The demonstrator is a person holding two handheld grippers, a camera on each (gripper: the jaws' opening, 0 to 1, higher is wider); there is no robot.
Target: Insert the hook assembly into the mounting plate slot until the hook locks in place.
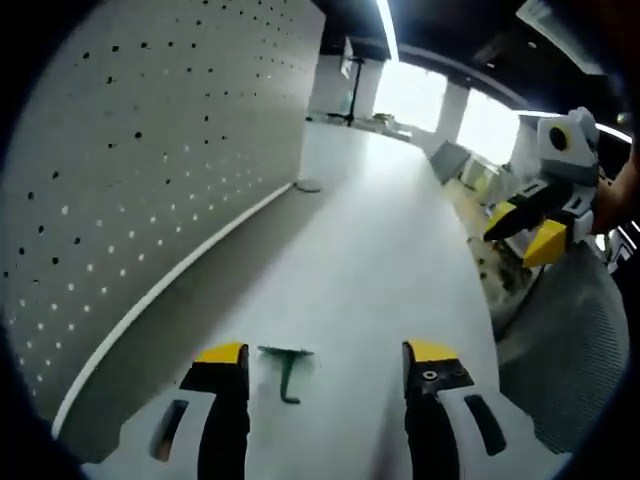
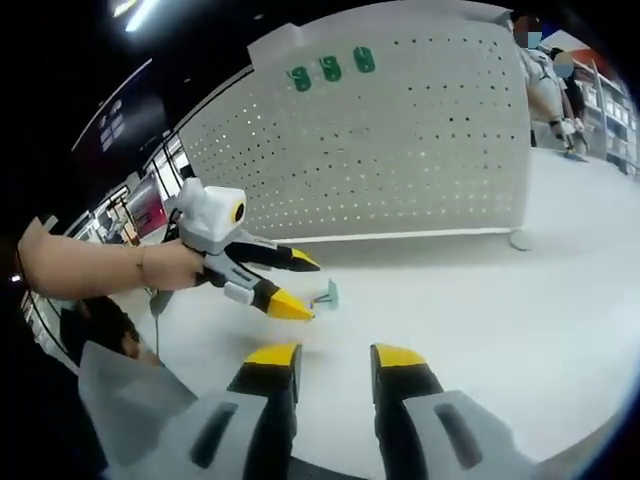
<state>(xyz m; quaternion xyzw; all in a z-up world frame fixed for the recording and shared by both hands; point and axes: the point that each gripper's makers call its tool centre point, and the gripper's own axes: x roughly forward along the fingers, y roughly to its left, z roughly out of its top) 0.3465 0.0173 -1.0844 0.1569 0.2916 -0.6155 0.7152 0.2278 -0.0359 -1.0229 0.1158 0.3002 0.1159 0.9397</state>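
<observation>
Left tool (image 1: 325, 368): hovering low over the white desk (image 1: 370, 250), jaws standing wide apart and gripping nothing; the green hook (image 1: 286, 370) is lying flat on the desk between them, nearer the left jaw.
Left tool, right gripper view (image 2: 297, 284): reaching in from the left, a person's hand (image 2: 170, 266) wrapping its white body, forearm stretching level (wrist band showing); yellow tips spreading open and pointing down at the hook (image 2: 327, 294).
Right tool (image 2: 336, 362): sitting above the desk (image 2: 520, 320), jaws parting slightly, released, nothing between them.
Right tool, left gripper view (image 1: 528, 226): hanging well apart at the right, off the desk edge, tips angling downward.
Hook: resting on the desk, in front of the pegboard (image 1: 150, 150), untouched by either tool.
Pegboard: standing upright along the desk's far side (image 2: 400, 140); three green pieces (image 2: 331, 68) sitting in a row near its top edge.
Background: a person (image 2: 545, 85) standing at far right.
</observation>
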